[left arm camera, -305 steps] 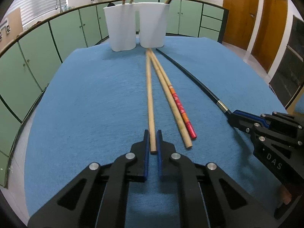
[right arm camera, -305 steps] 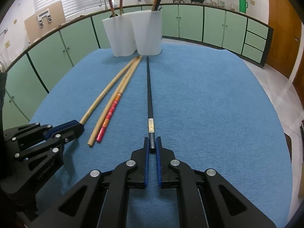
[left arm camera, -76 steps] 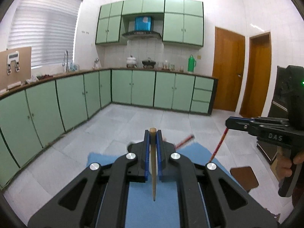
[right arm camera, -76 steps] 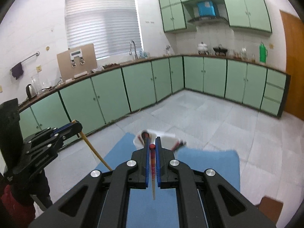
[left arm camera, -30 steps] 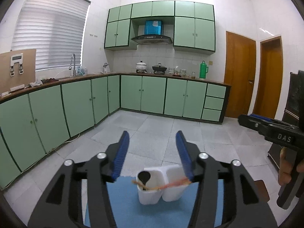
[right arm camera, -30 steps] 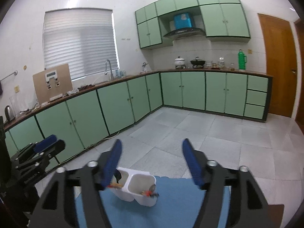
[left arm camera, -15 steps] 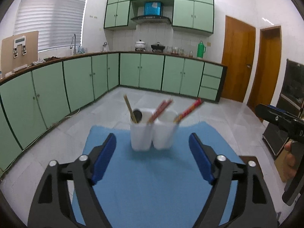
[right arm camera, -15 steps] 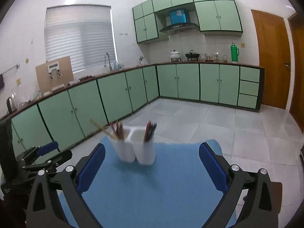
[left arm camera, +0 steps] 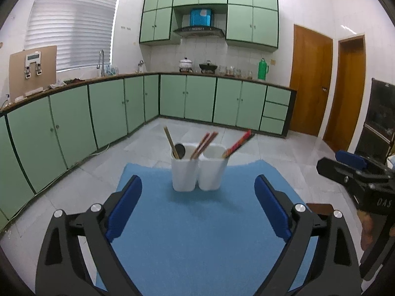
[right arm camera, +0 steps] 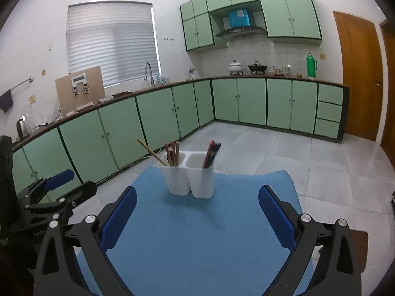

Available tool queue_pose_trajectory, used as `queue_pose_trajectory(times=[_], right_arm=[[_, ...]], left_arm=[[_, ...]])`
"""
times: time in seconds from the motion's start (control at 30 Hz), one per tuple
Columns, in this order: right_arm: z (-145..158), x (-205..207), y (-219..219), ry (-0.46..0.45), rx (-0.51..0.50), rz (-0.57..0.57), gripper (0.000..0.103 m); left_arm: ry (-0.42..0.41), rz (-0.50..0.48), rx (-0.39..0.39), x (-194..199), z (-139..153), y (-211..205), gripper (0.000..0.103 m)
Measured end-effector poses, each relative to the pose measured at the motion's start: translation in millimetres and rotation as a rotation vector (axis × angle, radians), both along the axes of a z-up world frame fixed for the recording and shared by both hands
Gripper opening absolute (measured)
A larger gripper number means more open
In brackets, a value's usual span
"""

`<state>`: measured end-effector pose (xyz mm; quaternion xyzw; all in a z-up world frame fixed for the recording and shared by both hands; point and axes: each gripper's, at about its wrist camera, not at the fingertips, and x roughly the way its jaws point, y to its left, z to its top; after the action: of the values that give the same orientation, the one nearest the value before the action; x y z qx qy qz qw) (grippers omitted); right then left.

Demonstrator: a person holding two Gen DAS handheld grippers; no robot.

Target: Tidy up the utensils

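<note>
My left gripper [left arm camera: 197, 197] jaws are opening, nothing between; right gripper [right arm camera: 197, 204] wide apart, empty. White holder [left arm camera: 198, 172] with chopsticks [left arm camera: 203, 145] sits ahead of both on the blue surface [left arm camera: 197, 234].

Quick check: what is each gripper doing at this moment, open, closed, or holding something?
Left gripper: jaws opening wide, nothing between them.
Right gripper: open wide, holding nothing.

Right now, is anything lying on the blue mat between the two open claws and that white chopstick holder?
No. Both wrist views show only bare blue mat between each open gripper and the white holder.
</note>
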<state>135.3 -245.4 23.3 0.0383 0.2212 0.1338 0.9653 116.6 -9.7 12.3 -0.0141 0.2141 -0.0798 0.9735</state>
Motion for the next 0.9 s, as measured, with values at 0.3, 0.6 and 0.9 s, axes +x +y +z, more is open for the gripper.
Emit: queue_pose_trajectory(times=[0.3, 0.6, 0.9], right_arm=[[22, -9, 4, -0.055, -0.015, 0.011, 0.097], [23, -12, 8, -0.06, -0.024, 0.016, 0.097], [20, -9, 10, -0.049, -0.031, 0.019, 0.097]], left_arm=[[-0.057, 0.004, 0.006, -10, 26, -2, 0.094], [-0.079, 0.004, 0.031, -16, 33, -7, 0.095], [-0.067, 0.006, 0.034, -15, 29, -8, 0.095]])
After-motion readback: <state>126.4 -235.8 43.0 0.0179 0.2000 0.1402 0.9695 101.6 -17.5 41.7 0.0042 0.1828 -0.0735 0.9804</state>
